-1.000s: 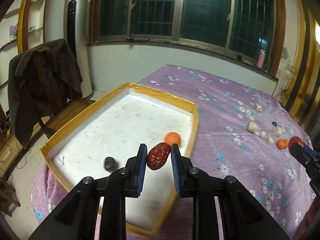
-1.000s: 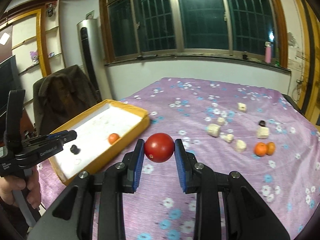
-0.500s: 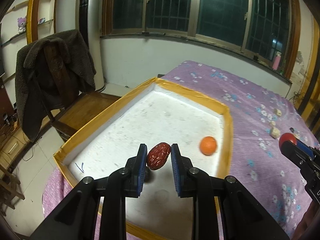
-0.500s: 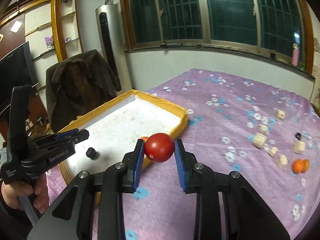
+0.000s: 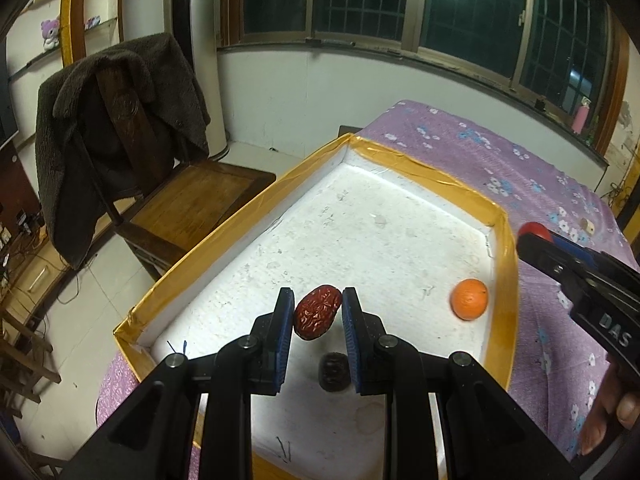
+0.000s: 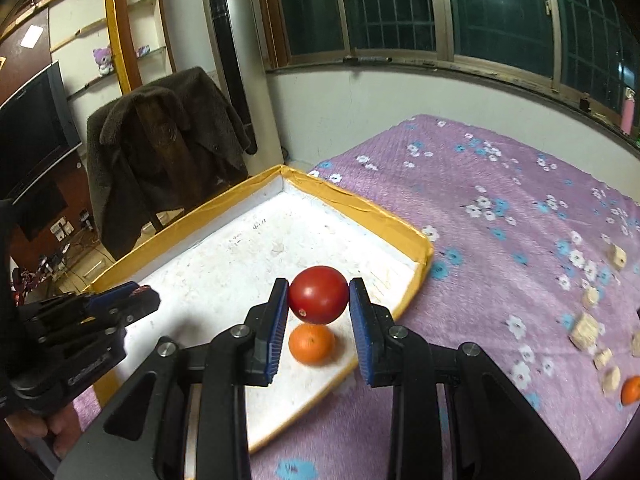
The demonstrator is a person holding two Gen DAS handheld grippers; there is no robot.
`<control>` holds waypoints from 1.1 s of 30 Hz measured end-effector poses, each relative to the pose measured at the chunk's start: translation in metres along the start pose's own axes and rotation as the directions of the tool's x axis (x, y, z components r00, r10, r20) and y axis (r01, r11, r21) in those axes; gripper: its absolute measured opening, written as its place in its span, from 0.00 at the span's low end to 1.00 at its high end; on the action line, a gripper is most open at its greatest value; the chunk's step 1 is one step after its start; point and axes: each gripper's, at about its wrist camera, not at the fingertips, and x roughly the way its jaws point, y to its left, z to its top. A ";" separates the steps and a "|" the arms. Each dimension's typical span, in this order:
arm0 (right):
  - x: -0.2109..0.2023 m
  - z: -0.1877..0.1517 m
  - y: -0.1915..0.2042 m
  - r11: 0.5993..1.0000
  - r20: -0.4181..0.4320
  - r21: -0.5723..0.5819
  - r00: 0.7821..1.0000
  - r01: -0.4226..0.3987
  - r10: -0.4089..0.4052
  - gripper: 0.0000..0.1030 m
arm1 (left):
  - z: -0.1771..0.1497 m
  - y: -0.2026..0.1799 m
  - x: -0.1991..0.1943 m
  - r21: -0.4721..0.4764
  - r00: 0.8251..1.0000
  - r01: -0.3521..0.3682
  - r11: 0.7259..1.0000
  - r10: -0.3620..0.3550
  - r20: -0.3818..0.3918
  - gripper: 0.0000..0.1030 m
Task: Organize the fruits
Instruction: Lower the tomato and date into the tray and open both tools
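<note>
My left gripper [image 5: 316, 316] is shut on a wrinkled red date [image 5: 316, 312], held above the white floor of the yellow-rimmed tray [image 5: 416, 168]. A dark round fruit [image 5: 333, 371] lies on the tray just under its fingers, and a small orange [image 5: 469, 299] rests near the tray's right wall. My right gripper [image 6: 318, 300] is shut on a red tomato [image 6: 318, 294], hovering over the tray's near right corner, right above the same orange [image 6: 311, 343]. The right gripper [image 5: 538, 240] also shows at the tray's right rim in the left wrist view.
A purple flowered cloth [image 6: 500, 184] covers the table. Several pale cubes [image 6: 585, 330] and another small orange [image 6: 632, 390] lie on it at the right. A wooden chair with a dark coat [image 5: 116, 120] stands left of the tray. A tall floor fan [image 6: 236, 60] is behind.
Both grippers moved left over the tray with their fruits still held. The tomato now hangs above the orange; the date is past the dark fruit.
</note>
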 end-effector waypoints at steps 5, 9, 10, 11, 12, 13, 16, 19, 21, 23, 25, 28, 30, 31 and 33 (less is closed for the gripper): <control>0.022 0.005 0.000 1.000 -0.035 -0.002 0.999 -0.004 0.004 0.31 | 0.005 0.009 0.009 -0.025 0.999 -0.023 0.999 0.022 -0.024 0.23; 0.037 0.009 -0.001 1.000 -0.058 -0.003 0.998 -0.002 0.002 0.31 | 0.006 0.010 0.019 -0.022 0.998 -0.039 0.999 0.038 -0.057 0.23; 0.043 0.009 -0.002 1.000 -0.070 -0.002 0.998 0.001 -0.001 0.32 | 0.006 0.009 0.021 -0.023 0.997 -0.043 0.999 0.041 -0.065 0.23; 0.047 0.010 -0.003 1.000 -0.077 -0.001 0.997 0.005 -0.005 0.32 | 0.007 0.010 0.022 -0.025 0.997 -0.044 0.999 0.042 -0.070 0.23; 0.051 0.011 -0.005 1.000 -0.085 0.003 0.996 0.009 -0.009 0.32 | 0.007 0.010 0.023 -0.026 0.996 -0.045 0.999 0.043 -0.073 0.23; 0.054 0.012 -0.007 1.000 -0.090 0.005 0.996 0.010 -0.010 0.32 | 0.008 0.010 0.024 -0.026 0.996 -0.048 0.999 0.046 -0.075 0.23; 0.063 0.014 -0.011 1.000 -0.103 0.018 0.995 0.012 -0.010 0.32 | 0.008 0.009 0.025 -0.025 0.996 -0.050 0.998 0.048 -0.081 0.23; 0.069 0.014 -0.012 1.000 -0.113 0.019 0.994 0.014 -0.012 0.32 | 0.009 0.010 0.026 -0.024 0.995 -0.052 0.998 0.050 -0.084 0.23; 0.071 0.014 -0.012 1.000 -0.118 0.019 0.993 0.014 -0.012 0.32 | 0.009 0.010 0.026 -0.023 0.995 -0.058 0.998 0.056 -0.081 0.23; 0.073 0.013 -0.011 1.000 -0.128 0.020 0.992 0.011 -0.008 0.32 | 0.009 0.010 0.026 -0.024 0.995 -0.062 0.998 0.059 -0.082 0.23; 0.073 0.012 -0.011 1.000 -0.134 0.018 0.991 0.023 -0.020 0.33 | 0.009 0.010 0.026 -0.019 0.994 -0.063 0.998 0.061 -0.089 0.23; 0.064 0.013 -0.015 0.999 -0.113 0.034 0.993 0.043 -0.039 0.52 | 0.009 0.013 0.026 -0.039 0.992 -0.072 0.997 0.067 -0.103 0.24; 0.053 0.014 -0.018 0.998 -0.083 0.042 0.995 0.051 -0.048 0.54 | 0.008 0.017 0.021 -0.055 0.992 -0.092 0.994 0.087 -0.095 0.44; 0.043 0.015 -0.021 0.998 -0.064 0.048 0.997 0.052 -0.049 0.56 | 0.008 0.019 0.018 -0.065 0.992 -0.102 0.993 0.096 -0.083 0.50; 0.027 0.014 -0.026 0.996 -0.042 0.057 0.997 0.065 -0.063 0.59 | 0.008 0.023 0.010 -0.093 0.992 -0.119 0.989 0.114 -0.058 0.73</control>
